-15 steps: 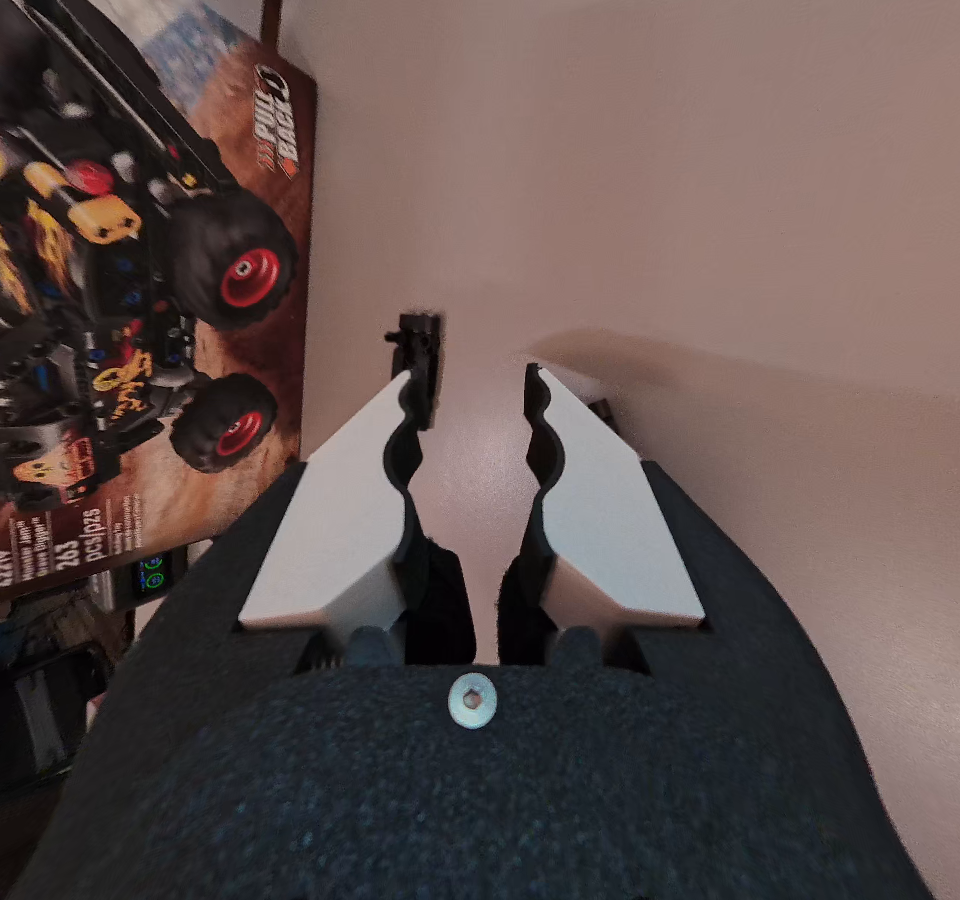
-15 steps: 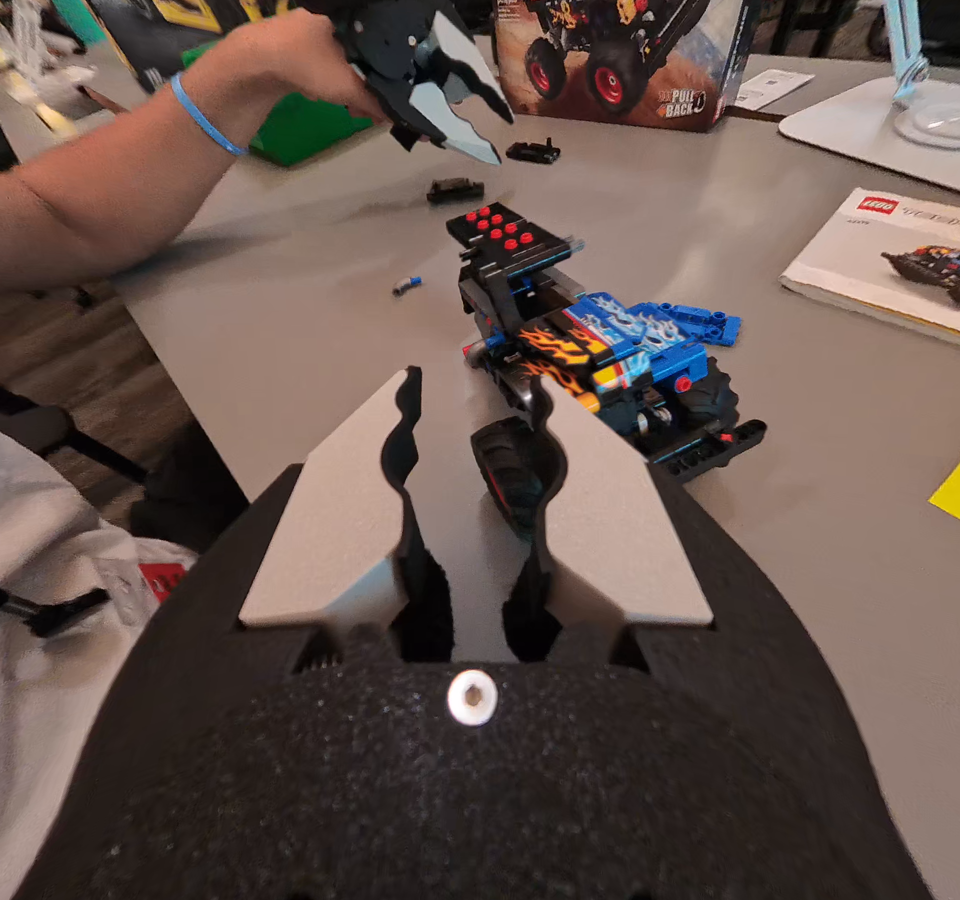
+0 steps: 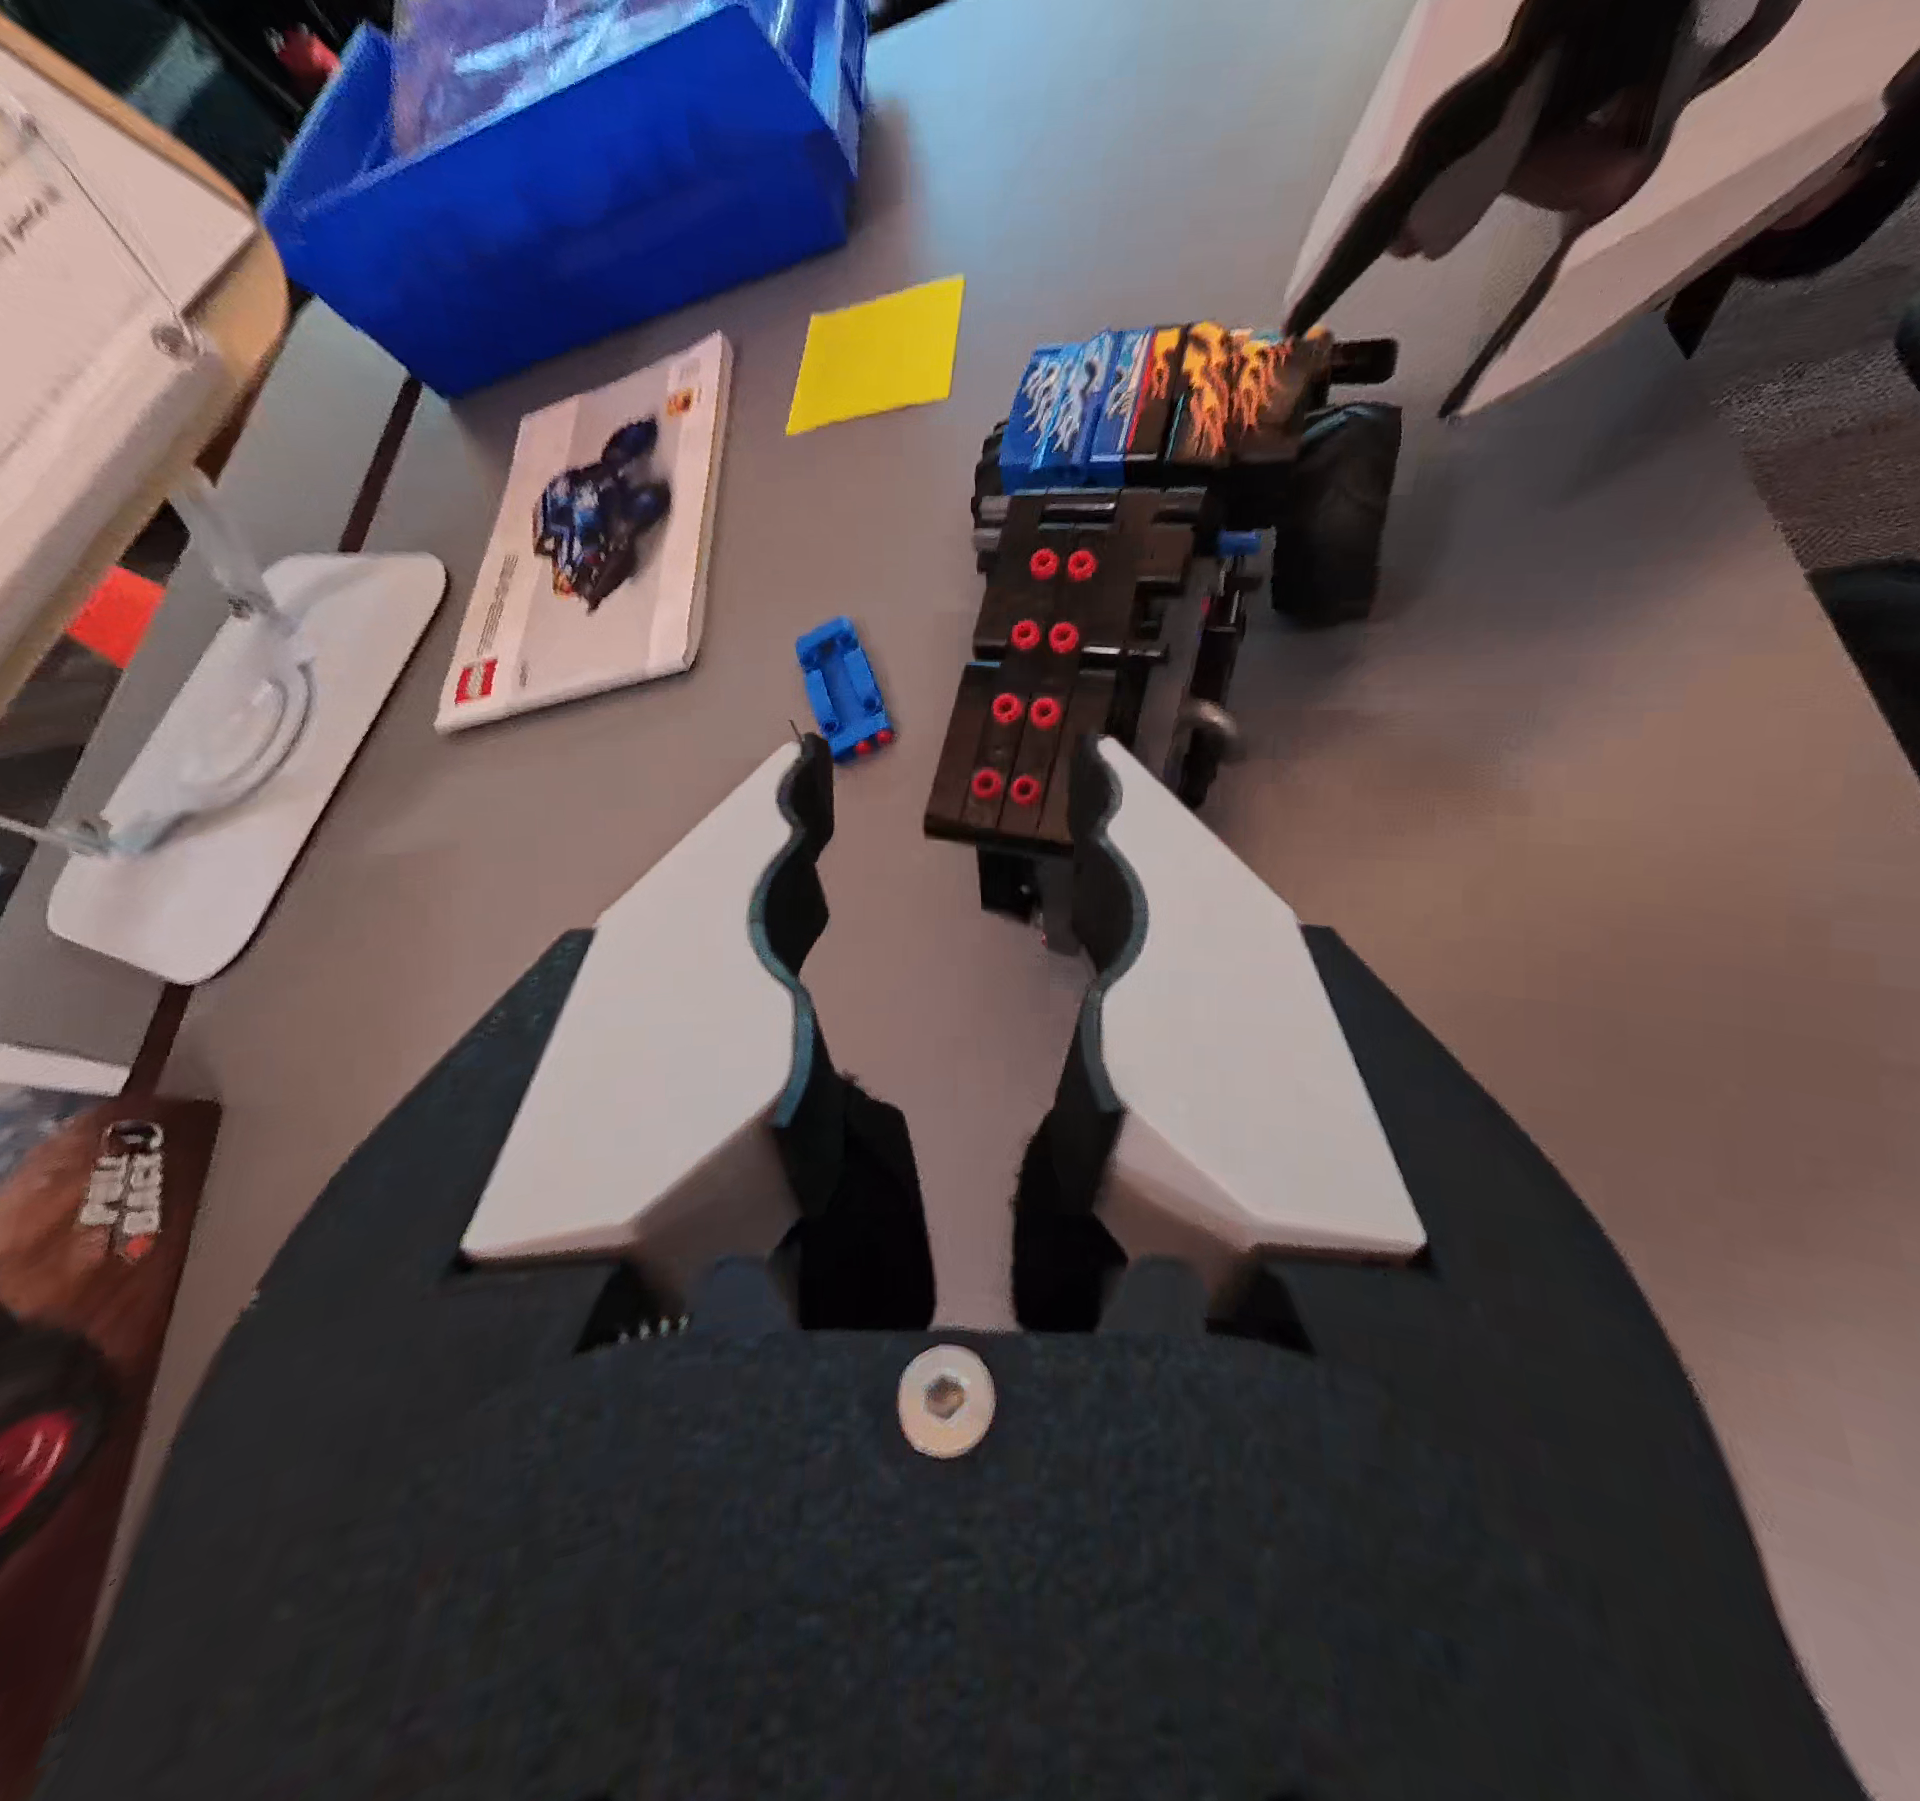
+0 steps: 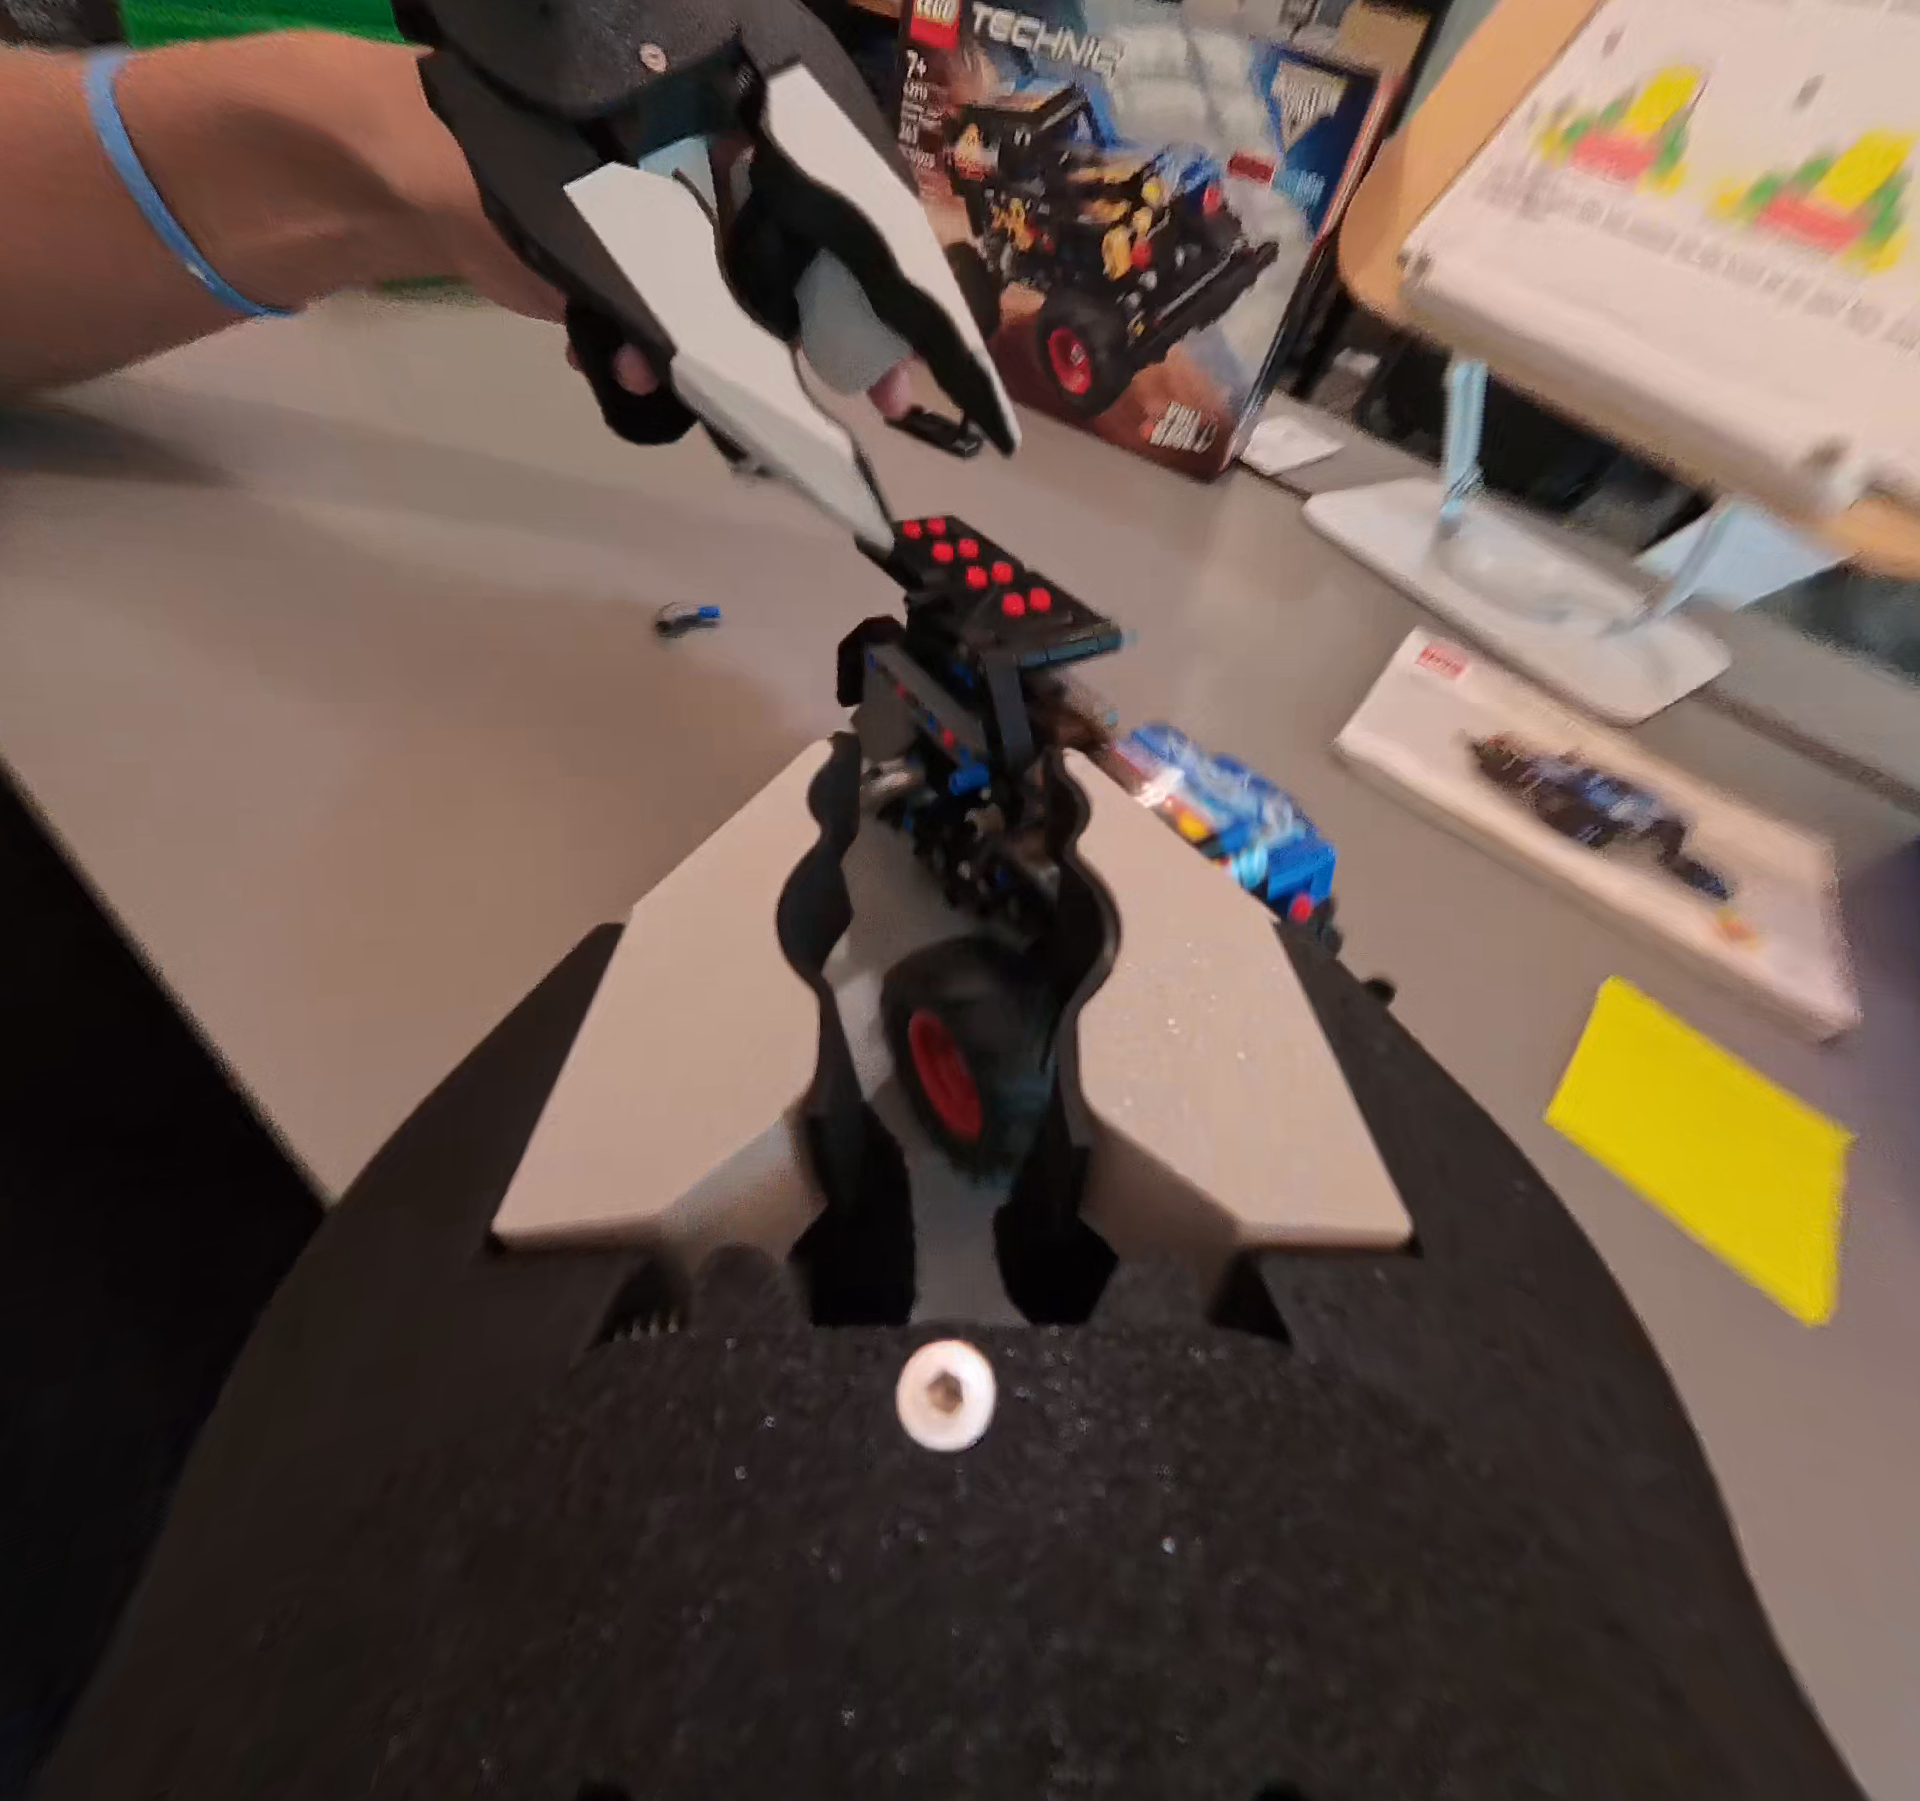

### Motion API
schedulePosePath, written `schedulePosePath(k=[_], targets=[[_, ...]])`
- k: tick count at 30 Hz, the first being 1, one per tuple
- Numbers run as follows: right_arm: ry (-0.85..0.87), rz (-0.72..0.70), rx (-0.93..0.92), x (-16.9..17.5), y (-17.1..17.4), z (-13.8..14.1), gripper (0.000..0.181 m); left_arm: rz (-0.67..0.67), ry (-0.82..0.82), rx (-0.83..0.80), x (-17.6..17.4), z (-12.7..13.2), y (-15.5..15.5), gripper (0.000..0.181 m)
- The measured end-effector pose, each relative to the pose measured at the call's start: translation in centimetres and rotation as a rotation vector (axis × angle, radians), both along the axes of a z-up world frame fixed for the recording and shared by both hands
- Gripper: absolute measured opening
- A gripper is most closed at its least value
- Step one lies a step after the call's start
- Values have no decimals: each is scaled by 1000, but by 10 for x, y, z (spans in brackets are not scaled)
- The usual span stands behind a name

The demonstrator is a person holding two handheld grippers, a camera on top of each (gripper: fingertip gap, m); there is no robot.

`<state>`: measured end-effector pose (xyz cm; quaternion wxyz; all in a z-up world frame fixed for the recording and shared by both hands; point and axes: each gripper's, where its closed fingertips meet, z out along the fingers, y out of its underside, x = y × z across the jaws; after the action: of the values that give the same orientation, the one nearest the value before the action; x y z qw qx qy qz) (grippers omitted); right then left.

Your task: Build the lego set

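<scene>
The left hand-held gripper and right hand-held gripper both gape empty over the toy truck.

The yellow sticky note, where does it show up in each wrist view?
Left wrist view: yellow sticky note upper centre, left of the toy truck.
Right wrist view: yellow sticky note at the right edge, lower.
Shared landmark: the instruction booklet beside it.

Half-built brick truck lying tipped on grey table.
</scene>
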<state>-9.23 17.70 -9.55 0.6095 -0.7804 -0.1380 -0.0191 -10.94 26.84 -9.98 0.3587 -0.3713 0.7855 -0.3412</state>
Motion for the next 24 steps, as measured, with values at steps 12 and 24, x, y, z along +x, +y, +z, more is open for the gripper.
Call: schedulePosePath(k=[12,24], targets=[[-821,-173,164,-18,52,-8,16,-255,75,-420,12,-16,-25,37],[-1115,-233,168,-23,57,-7,8,-230,63,-477,5,-16,-26,36]])
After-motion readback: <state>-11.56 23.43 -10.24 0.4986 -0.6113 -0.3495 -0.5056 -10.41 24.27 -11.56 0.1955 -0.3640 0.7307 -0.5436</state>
